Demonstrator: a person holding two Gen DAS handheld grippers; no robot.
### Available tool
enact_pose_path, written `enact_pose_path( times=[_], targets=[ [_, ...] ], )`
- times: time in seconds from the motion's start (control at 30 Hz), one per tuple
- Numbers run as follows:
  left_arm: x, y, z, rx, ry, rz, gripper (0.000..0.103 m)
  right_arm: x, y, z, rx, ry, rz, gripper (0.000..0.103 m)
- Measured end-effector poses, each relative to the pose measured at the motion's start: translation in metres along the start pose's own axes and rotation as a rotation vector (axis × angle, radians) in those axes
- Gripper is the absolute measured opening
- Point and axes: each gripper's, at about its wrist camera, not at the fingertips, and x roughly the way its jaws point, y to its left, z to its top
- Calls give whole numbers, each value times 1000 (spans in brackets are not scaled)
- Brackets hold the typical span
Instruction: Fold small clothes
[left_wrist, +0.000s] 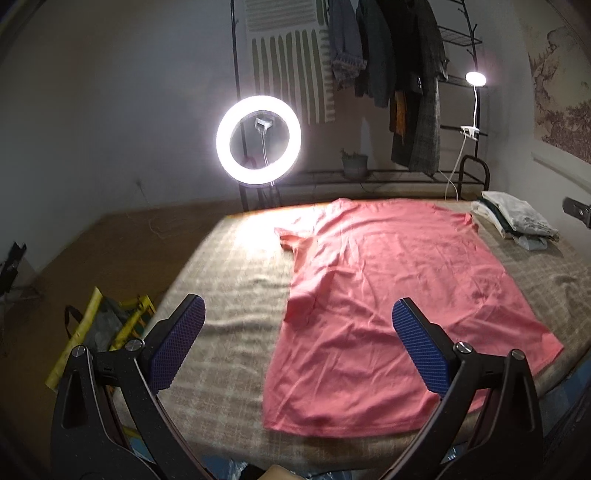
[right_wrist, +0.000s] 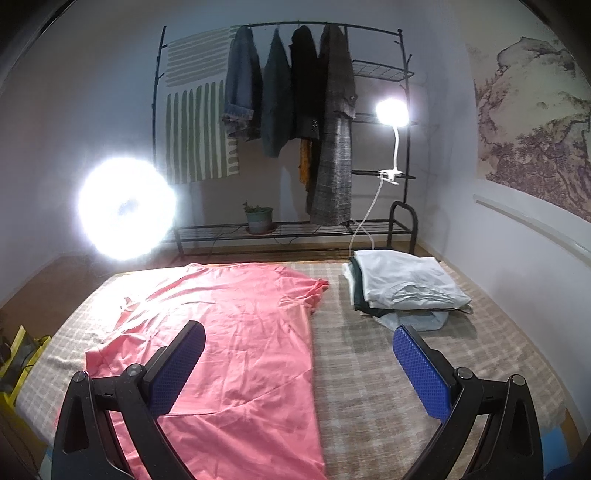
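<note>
Left wrist view first, largest item down. I see the bed surface (left_wrist: 229, 280), covered in a pale checked blanket, filling the field ahead of both sets of fingers. On it lies the pink T-shirt (left_wrist: 373, 295), spread flat and wrinkled, not yet folded. Its hem is the edge closest to my fingers; collar and sleeves lie at the far end. Long axis therefore runs straight away from the fingers, hem to collar.

Left gripper (left_wrist: 298, 325): fingers wide apart, nothing between them, hovering above the bed. The shirt's left side edge falls between the two pads; the right-hand pad (left_wrist: 421, 347) sits over the fabric, the other over bare blanket. One sleeve (left_wrist: 291, 238) is beyond the fingertips, towards the far side.

Right gripper (right_wrist: 298, 365): fingers also spread, empty. Here the shirt (right_wrist: 236, 332) lies under and beyond the left-hand pad (right_wrist: 177, 369); its straight right edge runs away between the pads, with bare blanket under the other one. The other sleeve (right_wrist: 314, 291) is far ahead.

Stack of folded clothes (right_wrist: 402, 284): beyond the right-hand finger of the right gripper, well apart from the shirt.

Judgement: each gripper stands nearest its own side seam at the hem end, so the two are about equally placed. I expect a lengthwise fold; each side would be taken by the gripper on that side. Left sleeve area looks rumpled and may need flattening.
</note>
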Motion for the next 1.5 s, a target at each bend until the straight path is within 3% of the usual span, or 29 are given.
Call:
enact_pose_path(
  times=[0.17,0.27,0.43,0.67,0.9,0.97,1.13,1.2,1.27,1.5],
  targets=[
    [16,17,-21,-76,104,-36,99,20,20,5,0,42,84,103],
    [27,29,-39,-133,178,-53,92,37,33,7,-3,81,136,100],
    [49,46,-66,-236,292,-91,82,69,63,20,-33,165,268,85],
    [80,69,-94,-383,417,-118,62,106,140,54,-159,192,410,81],
    [102,81,-107,-457,466,-110,62,170,236,83,-225,296,550,77],
    [108,83,-109,-478,479,-119,60,191,260,85,-229,326,560,77],
    [122,75,-115,-495,527,-179,38,254,311,80,-238,412,552,74],
    [125,69,-115,-476,538,-202,18,279,327,73,-228,455,549,74],
    [128,66,-114,-460,539,-223,7,300,341,70,-230,484,543,73],
    [127,67,-108,-477,505,-247,1,373,402,40,-276,574,512,72]
  ],
)
